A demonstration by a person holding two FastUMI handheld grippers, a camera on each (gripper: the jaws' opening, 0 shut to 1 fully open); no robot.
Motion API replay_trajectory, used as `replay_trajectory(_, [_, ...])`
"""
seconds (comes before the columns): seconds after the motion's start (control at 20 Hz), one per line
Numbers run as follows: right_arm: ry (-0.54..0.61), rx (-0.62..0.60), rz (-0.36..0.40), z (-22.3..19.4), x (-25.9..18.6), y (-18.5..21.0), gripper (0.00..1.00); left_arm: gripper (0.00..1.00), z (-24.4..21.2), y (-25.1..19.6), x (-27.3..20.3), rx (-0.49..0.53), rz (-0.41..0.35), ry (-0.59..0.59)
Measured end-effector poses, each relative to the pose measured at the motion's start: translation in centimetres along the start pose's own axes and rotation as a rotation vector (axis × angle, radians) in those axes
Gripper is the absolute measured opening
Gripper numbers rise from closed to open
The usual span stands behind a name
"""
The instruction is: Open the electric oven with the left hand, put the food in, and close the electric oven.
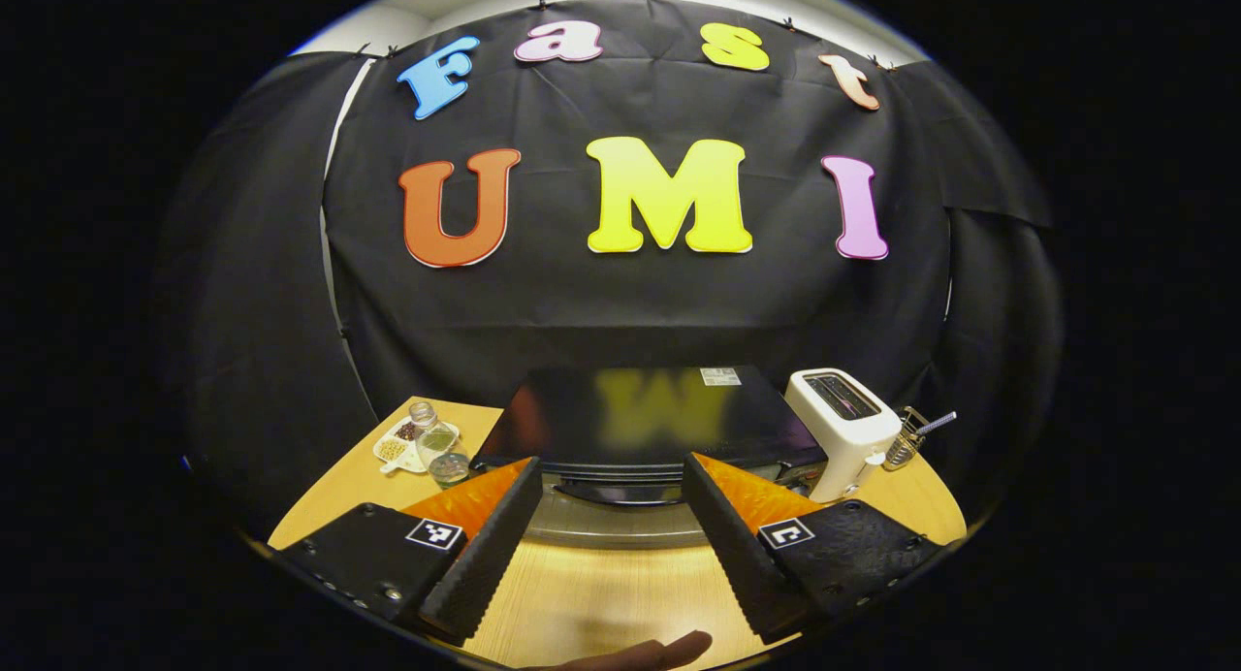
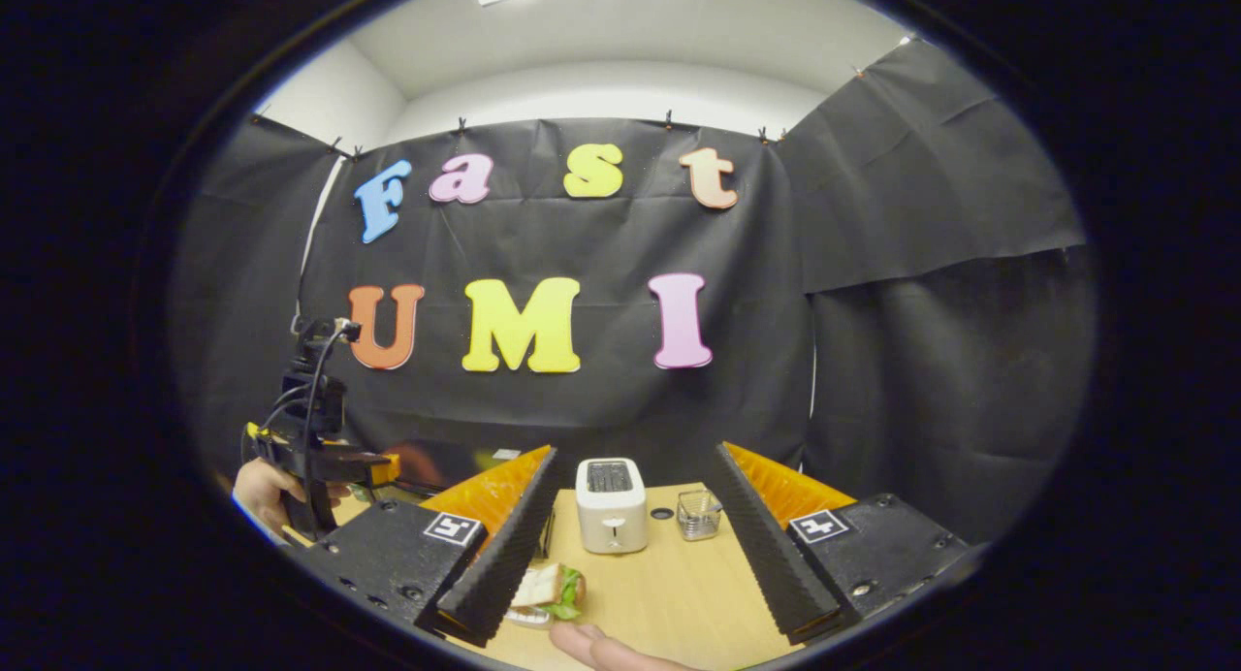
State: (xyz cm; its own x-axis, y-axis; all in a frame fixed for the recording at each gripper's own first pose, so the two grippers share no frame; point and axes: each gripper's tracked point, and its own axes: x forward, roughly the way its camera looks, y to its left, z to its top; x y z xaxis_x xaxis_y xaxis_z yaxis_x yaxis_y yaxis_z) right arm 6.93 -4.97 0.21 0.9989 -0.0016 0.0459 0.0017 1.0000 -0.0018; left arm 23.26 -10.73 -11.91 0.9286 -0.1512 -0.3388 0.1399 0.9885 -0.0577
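Left gripper: its 2 fingers are wide apart and hold nothing. It hangs in front of the electric oven, up off the table.
Electric oven: a black box at 12 o'clock from the left gripper. Its door looks closed, with the dark handle just past the fingertips.
Right gripper: its 2 fingers are also wide apart and hold nothing.
Food: a sandwich sits on the wooden table at 7 o'clock in the right gripper view, right beside the gripper's left finger.
Toaster: white, at 12 o'clock from the right gripper, near a small glass jar.
Risk 1: the left fingers may close above or below the handle and slip off, so the door stays shut.
Risk 2: the sandwich is soft. A hard squeeze may squash it, and a weak one may drop the lettuce.
Risk 3: the toaster stands close to the oven at 2 o'clock in the left gripper view, so a wide swing may bump it.
Risk 4: the snack plate and bottles at 10 o'clock may get knocked too.
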Motion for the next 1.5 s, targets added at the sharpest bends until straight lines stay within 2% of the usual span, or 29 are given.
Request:
replay_trajectory(0.05, [-0.001, -0.004, -0.007, -0.3, 0.2, -0.3, 0.90, 0.94, -0.4, -0.7, 0.9, -0.010, -0.017, 0.015])
replay_trajectory(0.25, [0.021, 0.002, 0.001, -1.4, 0.7, -1.2, 0.91, 0.94, -1.7, -1.7, 4.0, 0.007, -0.011, 0.074])
replay_trajectory(0.3, [0.019, 0.003, -0.003, -1.5, 0.8, -1.6, 1.00, 0.93, -2.1, -1.7, 4.6, 0.016, -0.004, 0.084])
replay_trajectory(0.5, [-0.018, 0.016, 0.032, -1.0, 1.1, -1.4, 1.00, 0.94, -4.1, -1.3, 6.5, 0.002, 0.023, 0.152])
replay_trajectory(0.55, [-0.022, 0.019, 0.044, -1.2, 1.1, -1.5, 1.00, 0.87, -4.8, -1.2, 6.6, -0.002, 0.027, 0.177])
replay_trajectory(0.6, [-0.020, 0.021, 0.053, -1.3, 1.1, -1.4, 1.00, 1.00, -4.9, -1.5, 7.3, -0.020, 0.018, 0.167])
replay_trajectory(0.65, [-0.018, 0.021, 0.054, -1.4, 1.1, -1.5, 0.90, 0.96, -4.6, -1.4, 6.6, -0.028, 0.014, 0.174])
replay_trajectory(0.95, [0.009, 0.032, 0.051, -2.2, 1.0, -1.7, 0.90, 0.96, -5.0, -1.4, 6.5, -0.028, 0.022, 0.169])
replay_trajectory(1.0, [0.013, 0.034, 0.052, -2.2, 0.8, -1.8, 1.00, 0.96, -5.1, -1.4, 6.2, -0.034, 0.024, 0.164])
replay_trajectory(1.1, [0.012, 0.028, 0.042, -2.2, 0.6, -2.3, 1.00, 0.96, -5.4, -1.5, 5.3, -0.024, 0.027, 0.153])
replay_trajectory(1.15, [0.010, 0.023, 0.037, -2.2, 0.3, -2.5, 0.90, 0.96, -5.6, -1.4, 5.0, -0.022, 0.029, 0.150])
replay_trajectory(1.2, [0.010, 0.022, 0.032, -2.1, 0.1, -2.6, 1.00, 0.96, -5.9, -1.4, 4.4, -0.021, 0.028, 0.146])
replay_trajectory(1.25, [0.010, 0.022, 0.030, -2.2, 0.0, -2.8, 1.00, 0.96, -6.3, -1.4, 3.8, -0.025, 0.026, 0.145])
replay_trajectory(1.3, [0.011, 0.023, 0.030, -2.2, -0.3, -2.8, 0.90, 0.96, -6.6, -1.4, 3.2, -0.032, 0.023, 0.146])
replay_trajectory(1.5, [0.021, 0.035, 0.036, -2.6, -1.0, -2.7, 0.90, 0.96, -8.8, -1.5, 0.7, -0.071, 0.009, 0.136])
